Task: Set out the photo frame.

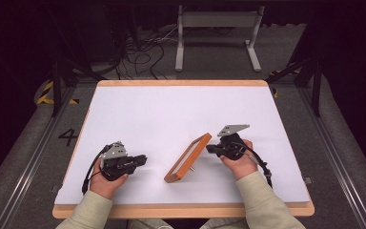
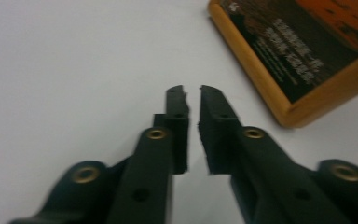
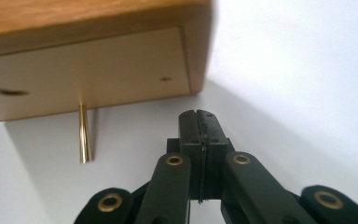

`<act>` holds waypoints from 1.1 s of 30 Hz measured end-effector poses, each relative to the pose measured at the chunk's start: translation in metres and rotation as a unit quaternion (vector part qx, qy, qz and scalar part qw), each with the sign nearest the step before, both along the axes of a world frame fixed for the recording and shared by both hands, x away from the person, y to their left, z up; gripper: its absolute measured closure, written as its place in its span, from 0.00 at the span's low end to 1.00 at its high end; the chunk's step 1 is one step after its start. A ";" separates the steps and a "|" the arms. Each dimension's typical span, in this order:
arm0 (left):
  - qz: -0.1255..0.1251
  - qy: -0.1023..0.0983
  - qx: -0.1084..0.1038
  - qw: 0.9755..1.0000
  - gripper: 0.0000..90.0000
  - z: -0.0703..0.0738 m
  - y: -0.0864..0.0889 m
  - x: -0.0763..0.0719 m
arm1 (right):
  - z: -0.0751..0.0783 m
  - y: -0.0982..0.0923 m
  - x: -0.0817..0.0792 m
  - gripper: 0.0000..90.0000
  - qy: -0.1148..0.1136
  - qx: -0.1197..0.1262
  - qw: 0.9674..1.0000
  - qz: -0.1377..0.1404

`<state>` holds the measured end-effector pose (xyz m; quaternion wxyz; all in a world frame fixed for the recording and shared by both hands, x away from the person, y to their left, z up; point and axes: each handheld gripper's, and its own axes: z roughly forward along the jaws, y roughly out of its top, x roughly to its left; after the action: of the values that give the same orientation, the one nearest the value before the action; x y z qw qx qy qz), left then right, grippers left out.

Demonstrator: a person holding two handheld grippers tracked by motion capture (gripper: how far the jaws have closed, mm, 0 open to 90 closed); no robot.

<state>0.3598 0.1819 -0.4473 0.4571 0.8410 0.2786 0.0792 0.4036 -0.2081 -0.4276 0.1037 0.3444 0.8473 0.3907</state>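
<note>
Both forearms enter from the near edge in light sleeves, each hand wrapped around a gripper. Left hand (image 1: pixel 106 180) sits near-left and holds the left gripper (image 1: pixel 143 159) low and level, pointing right. In the left gripper view its fingers (image 2: pixel 175 100) stand nearly together with a narrow gap at the tips, nothing between them. Right hand (image 1: pixel 238 160) sits near-right and holds the right gripper (image 1: pixel 208 149) pointing left, its grey plate on top. In the right gripper view its fingers (image 3: pixel 189 126) press flat against each other, empty. A cable trails from each gripper towards the near edge.
</note>
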 end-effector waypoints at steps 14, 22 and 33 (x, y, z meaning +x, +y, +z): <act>-0.083 0.025 0.052 0.995 1.00 -0.010 -0.042 -0.006 | 0.017 -0.050 -0.027 1.00 -0.015 0.015 0.999 -0.037; -0.114 0.026 0.069 0.991 1.00 -0.012 -0.058 -0.008 | 0.019 -0.054 -0.031 1.00 -0.017 0.018 0.999 -0.034; -0.152 0.028 0.065 0.986 1.00 -0.014 -0.080 -0.016 | 0.024 -0.054 -0.036 0.99 -0.018 0.022 0.999 -0.024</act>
<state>0.3438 0.1017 -0.4614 0.4000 0.9033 0.1548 0.0034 0.3673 -0.2623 -0.4032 0.1204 0.3598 0.8282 0.4124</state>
